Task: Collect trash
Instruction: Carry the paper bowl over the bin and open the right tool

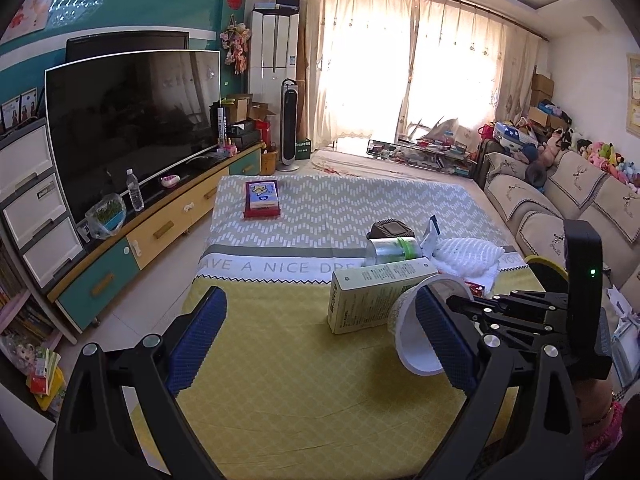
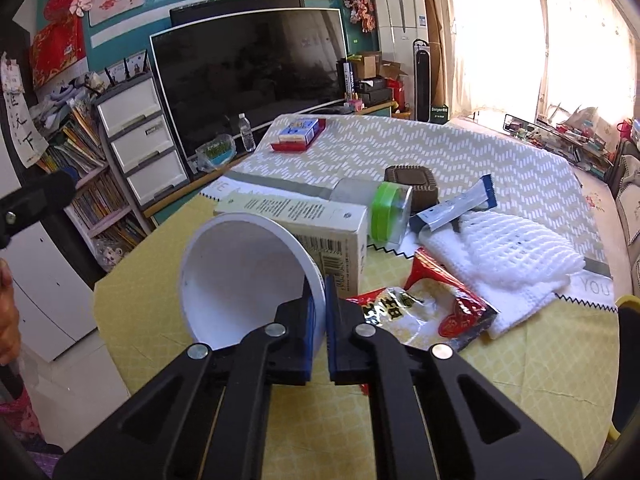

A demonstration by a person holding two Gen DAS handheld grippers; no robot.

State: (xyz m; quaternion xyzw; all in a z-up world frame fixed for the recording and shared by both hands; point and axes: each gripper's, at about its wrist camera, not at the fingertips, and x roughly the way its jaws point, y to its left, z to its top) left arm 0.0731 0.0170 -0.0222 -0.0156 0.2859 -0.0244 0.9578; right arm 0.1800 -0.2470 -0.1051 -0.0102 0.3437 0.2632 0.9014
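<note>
The right gripper (image 2: 319,312) pinches the rim of a white paper cup (image 2: 244,280), tipped on its side, one blue ribbed pad inside the wall and one outside, at the near edge of a table (image 2: 520,368) draped in yellow lattice-print cloth. The left gripper (image 1: 320,332) hangs wide open and empty above the same cloth, the cup just inside its right finger. Touching the cup's far side lies a pale carton (image 2: 304,220) with a barcode. To the right sit a crinkled red-and-clear snack wrapper (image 2: 436,308), white foam netting (image 2: 516,252) and a clear jar with a green band (image 2: 380,204). The cloth reads "HAVE A NICE DRE".
</note>
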